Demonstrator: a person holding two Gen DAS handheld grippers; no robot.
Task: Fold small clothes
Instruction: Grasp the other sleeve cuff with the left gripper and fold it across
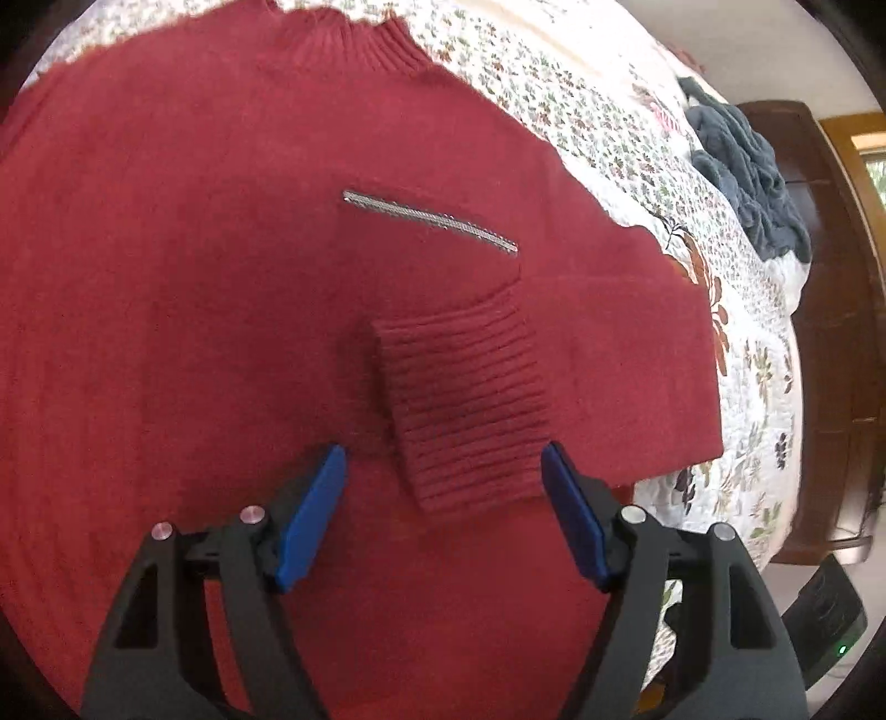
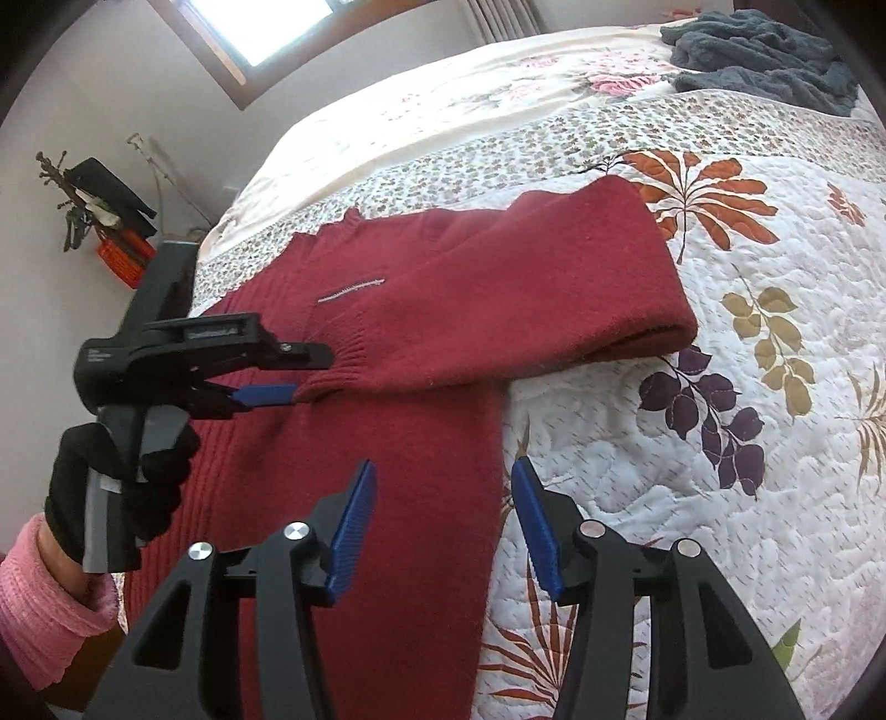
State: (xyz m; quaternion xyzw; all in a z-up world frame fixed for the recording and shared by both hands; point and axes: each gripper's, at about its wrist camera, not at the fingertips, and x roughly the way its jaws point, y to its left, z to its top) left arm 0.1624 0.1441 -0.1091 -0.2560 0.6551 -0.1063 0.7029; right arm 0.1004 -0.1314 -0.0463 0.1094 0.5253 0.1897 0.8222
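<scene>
Red knit sweater lies flat on the quilted bed, one sleeve folded across its chest, the ribbed cuff directly ahead of the left tongs, spread wide and nearest; right tongs, also wide, straddle the sweater's side edge.

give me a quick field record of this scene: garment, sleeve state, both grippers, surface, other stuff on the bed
garment: red sweater, lying flat, silver trim on the chest
sleeve: right-side sleeve folded across the body, ribbed cuff on top
left gripper: open, fingers either side of the cuff
right gripper: open, above the sweater's side edge, holding nothing
surface: floral quilt on a bed
other: blue-grey blanket, bunched at the far end
</scene>
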